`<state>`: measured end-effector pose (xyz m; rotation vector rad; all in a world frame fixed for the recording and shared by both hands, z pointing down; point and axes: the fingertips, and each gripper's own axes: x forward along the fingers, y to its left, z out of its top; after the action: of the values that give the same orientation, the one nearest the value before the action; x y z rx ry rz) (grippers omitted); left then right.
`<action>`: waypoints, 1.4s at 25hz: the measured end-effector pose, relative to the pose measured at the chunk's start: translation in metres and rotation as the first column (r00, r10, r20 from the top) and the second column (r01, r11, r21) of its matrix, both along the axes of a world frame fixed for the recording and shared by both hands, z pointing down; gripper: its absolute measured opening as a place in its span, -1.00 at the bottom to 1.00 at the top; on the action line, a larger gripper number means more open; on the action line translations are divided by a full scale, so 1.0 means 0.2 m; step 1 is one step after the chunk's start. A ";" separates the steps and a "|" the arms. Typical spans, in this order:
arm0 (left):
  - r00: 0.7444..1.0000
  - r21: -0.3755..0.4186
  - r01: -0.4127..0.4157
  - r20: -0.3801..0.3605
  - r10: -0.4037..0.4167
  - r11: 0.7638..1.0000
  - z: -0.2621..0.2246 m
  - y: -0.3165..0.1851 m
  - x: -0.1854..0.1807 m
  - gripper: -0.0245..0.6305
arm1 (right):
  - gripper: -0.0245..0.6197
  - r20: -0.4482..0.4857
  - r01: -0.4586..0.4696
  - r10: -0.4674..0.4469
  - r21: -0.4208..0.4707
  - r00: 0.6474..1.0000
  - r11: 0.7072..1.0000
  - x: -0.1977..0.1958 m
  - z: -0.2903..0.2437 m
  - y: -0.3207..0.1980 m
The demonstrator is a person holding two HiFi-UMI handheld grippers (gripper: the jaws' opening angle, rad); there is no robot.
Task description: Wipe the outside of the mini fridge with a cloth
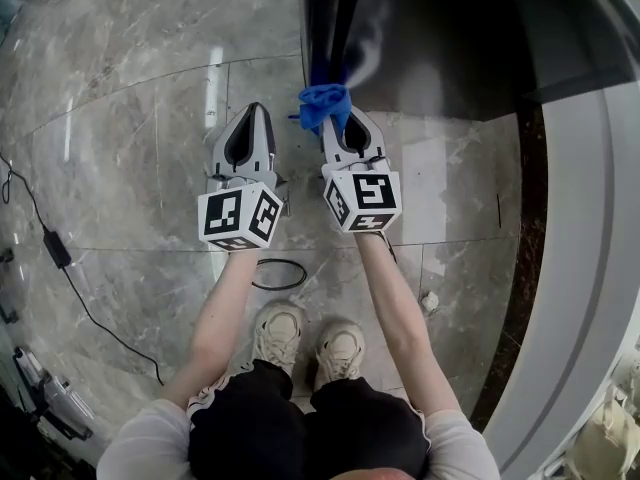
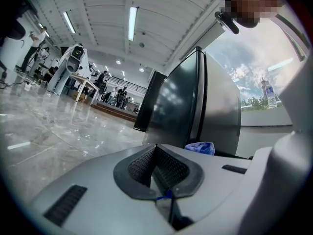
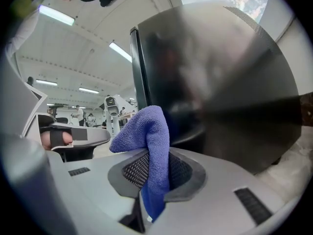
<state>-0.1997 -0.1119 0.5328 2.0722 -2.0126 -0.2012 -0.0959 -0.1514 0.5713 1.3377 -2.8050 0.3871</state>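
Rig look, quick notes: left gripper (image 1: 253,118) and right gripper (image 1: 345,123) same build. Light grey plastic shells, taper to point, dark oval cutout behind tips. Jaw pads (image 2: 142,165) black, mesh-textured. White marker cube (image 1: 240,215) at back of left one, twin cube (image 1: 362,200) on right (black square patterns on every visible face). Person wears pale short sleeves (image 1: 135,448), black trousers (image 1: 250,433), chunky off-white sneakers (image 1: 280,333) with matching laces.

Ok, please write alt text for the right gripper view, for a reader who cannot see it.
The right gripper, jaws shut, holds a blue cloth in front of the dark mini fridge. A bright hall with ceiling lights lies behind at the left.
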 end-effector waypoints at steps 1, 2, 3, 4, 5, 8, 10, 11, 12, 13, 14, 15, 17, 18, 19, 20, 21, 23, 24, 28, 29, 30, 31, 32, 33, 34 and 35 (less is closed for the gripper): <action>1.000 0.000 -0.009 -0.002 0.009 1.000 0.00 -0.01 0.02 -0.91 | -0.67 -0.001 -0.008 0.008 0.000 1.000 1.000 0.03 0.00 -0.01; 1.000 0.000 -0.020 -0.003 0.020 1.000 0.01 -0.02 0.05 -0.91 | -0.67 -0.003 -0.016 0.016 0.000 1.000 1.000 0.06 0.00 -0.02; 0.999 0.000 -0.033 -0.003 0.033 0.999 0.01 -0.02 0.09 -0.91 | -0.67 -0.007 -0.025 0.025 0.000 1.000 1.000 0.10 0.00 -0.02; 0.999 0.001 -0.046 -0.003 0.046 0.999 0.01 -0.03 0.13 -0.91 | -0.67 -0.010 -0.038 0.038 -0.001 0.999 0.999 0.14 0.00 -0.03; 0.998 0.002 -0.061 -0.004 0.061 0.998 0.01 -0.03 0.17 -0.91 | -0.67 -0.012 -0.053 0.053 -0.004 0.999 0.999 0.18 0.01 -0.04; 0.994 -0.002 -0.108 0.000 0.108 0.994 0.01 -0.05 0.27 -0.91 | -0.67 -0.020 -0.101 0.100 -0.012 0.995 0.995 0.31 0.01 -0.07; 0.989 -0.008 -0.149 0.005 0.149 0.989 0.01 -0.06 0.35 -0.91 | -0.67 -0.033 -0.128 0.127 -0.013 0.991 0.992 0.40 0.02 -0.09; 0.986 -0.011 -0.168 0.007 0.168 0.986 0.02 -0.07 0.40 -0.91 | -0.67 -0.039 -0.140 0.140 -0.012 0.989 0.990 0.44 0.02 -0.11; 0.983 -0.013 -0.184 0.008 0.184 0.983 0.02 -0.08 0.44 -0.91 | -0.67 -0.041 -0.152 0.152 -0.013 0.988 0.988 0.49 0.02 -0.12; 0.981 -0.015 -0.196 0.009 0.196 0.980 0.03 -0.08 0.47 -0.91 | -0.67 -0.039 -0.167 0.166 -0.018 0.985 0.986 0.54 0.03 -0.13; 0.978 -0.016 -0.207 0.011 0.208 0.978 0.04 -0.09 0.51 -0.91 | -0.67 -0.034 -0.186 0.185 -0.026 0.982 0.982 0.59 0.04 -0.15; 0.976 -0.019 -0.219 0.014 0.219 0.976 0.05 -0.10 0.54 -0.91 | -0.67 -0.031 -0.210 0.208 -0.036 0.978 0.977 0.65 0.05 -0.17; 0.970 -0.026 -0.240 0.019 0.241 0.970 0.06 -0.11 0.59 -0.91 | -0.68 -0.032 -0.259 0.258 -0.048 0.966 0.965 0.77 0.08 -0.20; 0.969 -0.029 -0.247 0.019 0.248 0.969 0.07 -0.12 0.61 -0.91 | -0.67 -0.036 -0.280 0.279 -0.051 0.960 0.959 0.82 0.08 -0.22; 0.967 -0.030 -0.252 0.017 0.252 0.967 0.08 -0.13 0.62 -0.91 | -0.68 -0.041 -0.299 0.297 -0.052 0.954 0.953 0.88 0.08 -0.23; 0.966 -0.031 -0.257 0.014 0.257 0.966 0.08 -0.14 0.64 -0.91 | -0.67 -0.046 -0.315 0.313 -0.053 0.949 0.948 0.93 0.09 -0.24; 0.965 -0.032 -0.262 0.013 0.263 0.964 0.09 -0.15 0.66 -0.91 | -0.68 -0.047 -0.332 0.329 -0.056 0.943 0.942 0.98 0.09 -0.26; 0.961 -0.029 -0.277 0.017 0.278 0.960 0.09 -0.17 0.71 -0.91 | -0.67 -0.048 -0.365 0.363 -0.065 0.931 0.929 1.10 0.10 -0.29; 0.958 -0.028 -0.285 0.018 0.286 0.958 0.10 -0.18 0.73 -0.91 | -0.67 -0.052 -0.381 0.378 -0.067 0.924 0.922 1.16 0.10 -0.31; 0.948 -0.028 -0.318 0.012 0.318 0.948 0.11 -0.21 0.83 -0.91 | -0.67 -0.071 -0.439 0.434 -0.077 0.898 0.895 1.36 0.13 -0.36; 0.945 -0.029 -0.325 0.010 0.326 0.945 0.12 -0.22 0.86 -0.91 | -0.67 -0.073 -0.453 0.448 -0.080 0.891 0.888 1.41 0.14 -0.37; 0.943 -0.030 -0.332 0.008 0.333 0.943 0.12 -0.23 0.88 -0.91 | -0.67 -0.077 -0.465 0.459 -0.080 0.885 0.882 1.45 0.15 -0.38; 0.940 -0.032 -0.340 0.006 0.340 0.940 0.13 -0.24 0.90 -0.91 | -0.68 -0.083 -0.475 0.469 -0.080 0.879 0.876 1.49 0.15 -0.38; 0.938 -0.032 -0.346 0.005 0.347 0.938 0.14 -0.24 0.93 -0.91 | -0.67 -0.085 -0.487 0.480 -0.081 0.873 0.870 1.52 0.16 -0.40; 0.936 -0.032 -0.352 0.004 0.353 0.935 0.14 -0.25 0.95 -0.91 | -0.67 -0.082 -0.503 0.497 -0.086 0.864 0.860 1.56 0.17 -0.41; 0.934 -0.031 -0.357 0.003 0.357 0.934 0.14 -0.26 0.96 -0.91 | -0.67 -0.074 -0.523 0.518 -0.094 0.852 0.847 1.61 0.17 -0.43; 0.933 -0.029 -0.361 0.001 0.361 0.932 0.14 -0.27 0.98 -0.91 | -0.67 -0.067 -0.543 0.539 -0.101 0.840 0.834 1.66 0.18 -0.44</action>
<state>-0.0039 -0.1658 0.5616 2.3763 -1.5851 -0.0957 0.2365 -0.2396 0.6065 2.0716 -2.2767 0.5124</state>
